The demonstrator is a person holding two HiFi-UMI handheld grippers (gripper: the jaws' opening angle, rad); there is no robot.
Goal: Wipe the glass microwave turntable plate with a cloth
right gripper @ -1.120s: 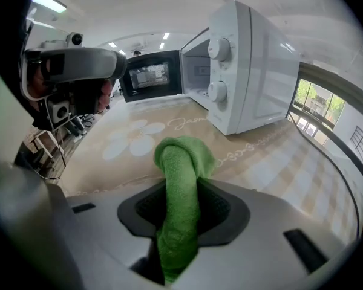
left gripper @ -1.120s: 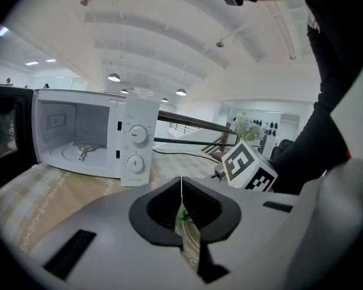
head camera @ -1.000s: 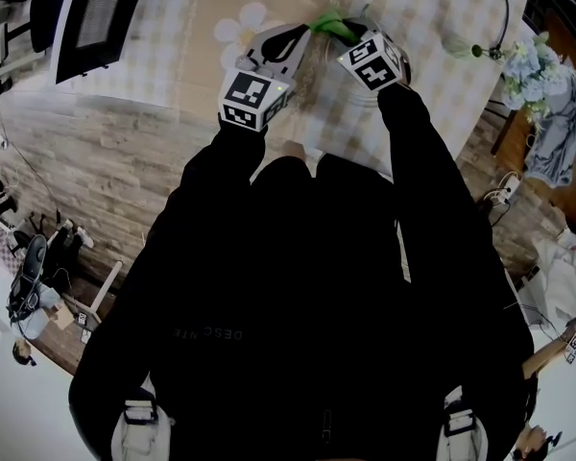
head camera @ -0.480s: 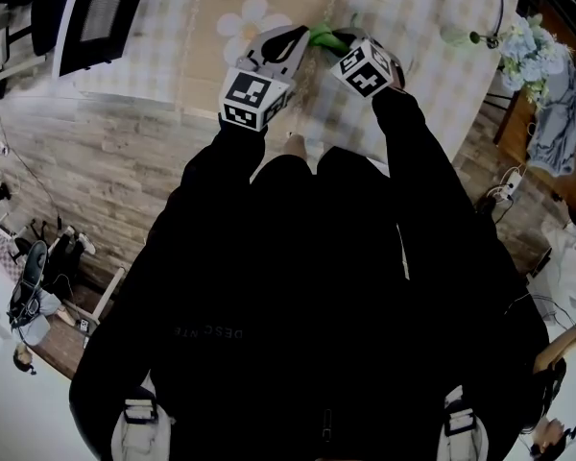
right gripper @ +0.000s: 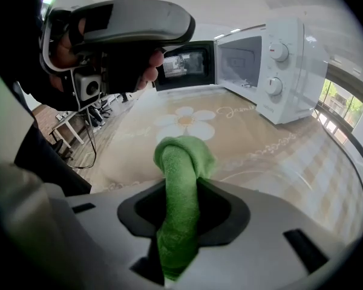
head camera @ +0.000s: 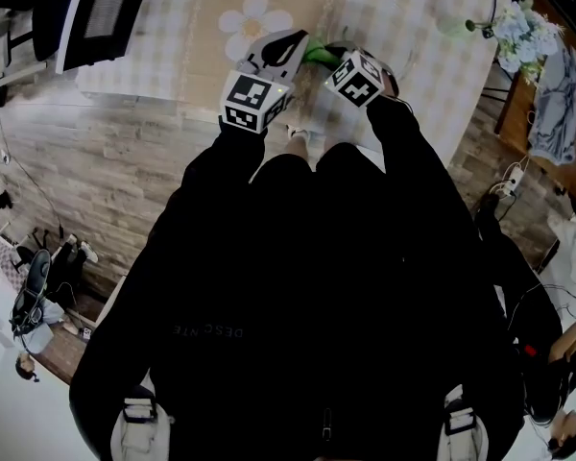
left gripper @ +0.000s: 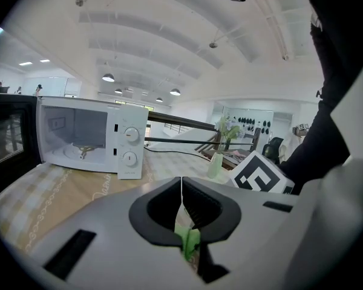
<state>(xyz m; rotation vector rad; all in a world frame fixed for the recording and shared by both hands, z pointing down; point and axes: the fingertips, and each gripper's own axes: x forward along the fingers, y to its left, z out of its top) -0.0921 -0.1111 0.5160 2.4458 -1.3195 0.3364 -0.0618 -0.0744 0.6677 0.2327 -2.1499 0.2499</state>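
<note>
Lettering on clothing: "DESC NTE" (head camera: 206, 332) in pale capitals across the black top, with a gap after the C.
Script on tablecloth (right gripper: 127, 156): cursive words beside the daisy print (right gripper: 184, 121), too slanted to read.
Microwave (left gripper: 91, 141): white, two round dials, door swung open, no brand legible; at the table's far left corner.
Marker cube (left gripper: 260, 177): black-and-white square pattern only, no letters; part of the right gripper, seen just right of the left jaws.
Left gripper (left gripper: 181, 192): jaws drawn together on a thin clear edge, read as the plate's rim seen edge-on; a bit of green cloth just beyond the pads.
Right gripper (right gripper: 180, 189): jaws clamped on the green cloth (right gripper: 181, 159), which is rolled lengthwise and stands out past the tips in a folded loop.
Glass turntable plate (right gripper: 308, 186): clear, held up over the table's near edge between the two grippers; in the right gripper view spread to the right of the cloth, rim arcs faint over the checked fabric.
Cloth to plate: folded end at the plate's near face, touching or just beside it, contact not certain.
Hand (right gripper: 150, 65): wrapped round the left gripper's handle, upper left in the right gripper view.
Vase (left gripper: 216, 162): pale green, with flowers, near the table's right edge.
</note>
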